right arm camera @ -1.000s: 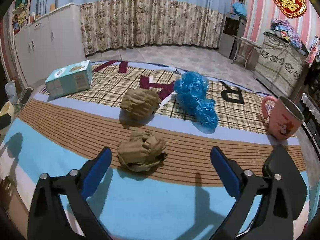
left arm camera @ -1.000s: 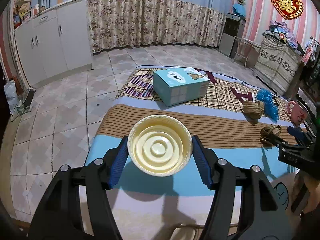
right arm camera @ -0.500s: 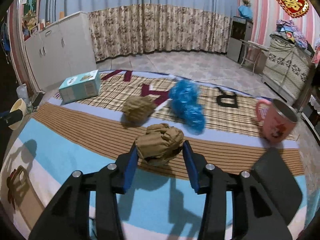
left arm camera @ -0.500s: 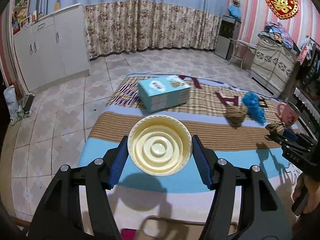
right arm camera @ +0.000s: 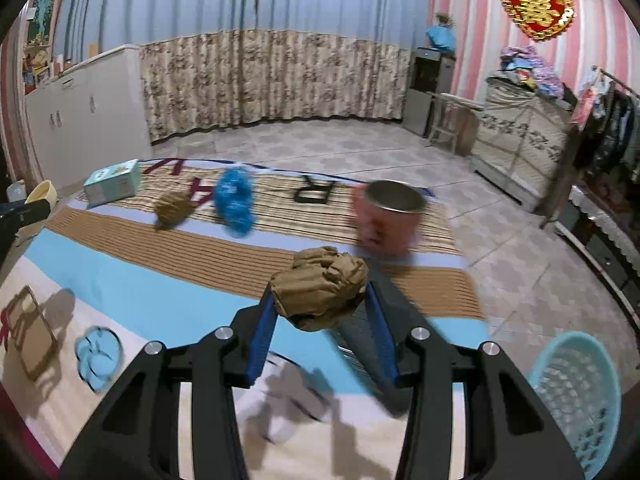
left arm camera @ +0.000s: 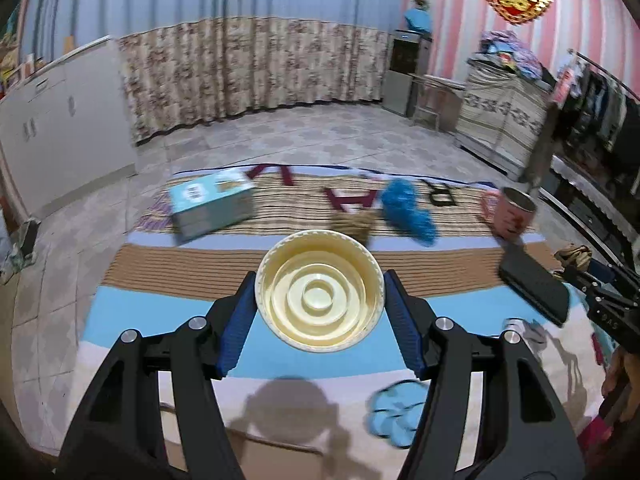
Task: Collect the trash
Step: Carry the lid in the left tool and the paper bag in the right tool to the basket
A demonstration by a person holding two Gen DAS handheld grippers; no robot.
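The right tongs (right arm camera: 320, 312) squeeze the brown paper ball (right arm camera: 319, 287), and the blue basket (right arm camera: 576, 396) sits on the floor, low to their right, nearer than the left tongs (left arm camera: 319, 304) gripping the yellow bowl (left arm camera: 319, 289).

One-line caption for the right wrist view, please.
Right gripper clamps a crumpled brown paper ball above the striped tablecloth, light-blue basket at lower right.

**Obscured and indistinct items**

Brown paper wad (left arm camera: 352, 222): beyond the jaws, lower part hidden behind the cream bowl (left arm camera: 319, 290), motion-blurred.
Pink mug (right arm camera: 386, 218): beyond the jaws, printed picture smeared, unreadable.
Blue basket (right arm camera: 576, 396): right of the jaws, lower side cut by the lens edge.
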